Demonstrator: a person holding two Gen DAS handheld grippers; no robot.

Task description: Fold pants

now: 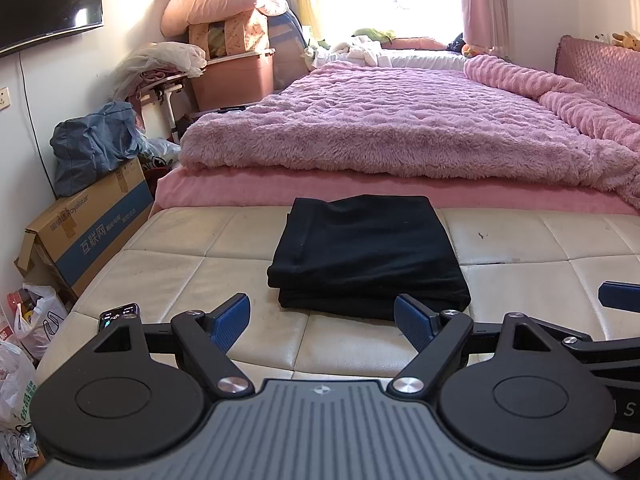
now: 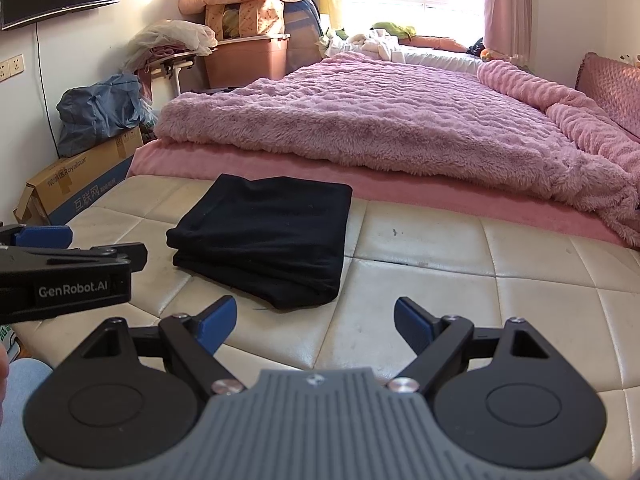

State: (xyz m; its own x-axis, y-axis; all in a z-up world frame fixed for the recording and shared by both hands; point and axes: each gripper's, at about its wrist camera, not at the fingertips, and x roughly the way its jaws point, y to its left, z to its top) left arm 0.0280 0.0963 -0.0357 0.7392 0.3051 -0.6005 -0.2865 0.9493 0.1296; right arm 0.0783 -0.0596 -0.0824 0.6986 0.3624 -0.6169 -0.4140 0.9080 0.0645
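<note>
The black pants [image 1: 366,254] lie folded into a compact stack on the cream leather bench [image 1: 180,276], against the bed's foot. In the right wrist view the pants [image 2: 264,236] sit ahead and left on the bench [image 2: 440,280]. My left gripper [image 1: 322,322] is open and empty, just short of the stack's near edge. My right gripper [image 2: 315,320] is open and empty, a little back from the stack's near right corner. The left gripper's side shows at the left of the right wrist view [image 2: 44,236]. A blue fingertip [image 1: 618,296] of the right gripper shows at the right edge.
A bed with a fluffy pink blanket [image 1: 400,128] lies beyond the bench. A phone [image 1: 118,314] rests on the bench's near left corner. A cardboard box [image 1: 88,228], a blue bag [image 1: 94,144] and plastic bags [image 1: 38,320] crowd the floor at left.
</note>
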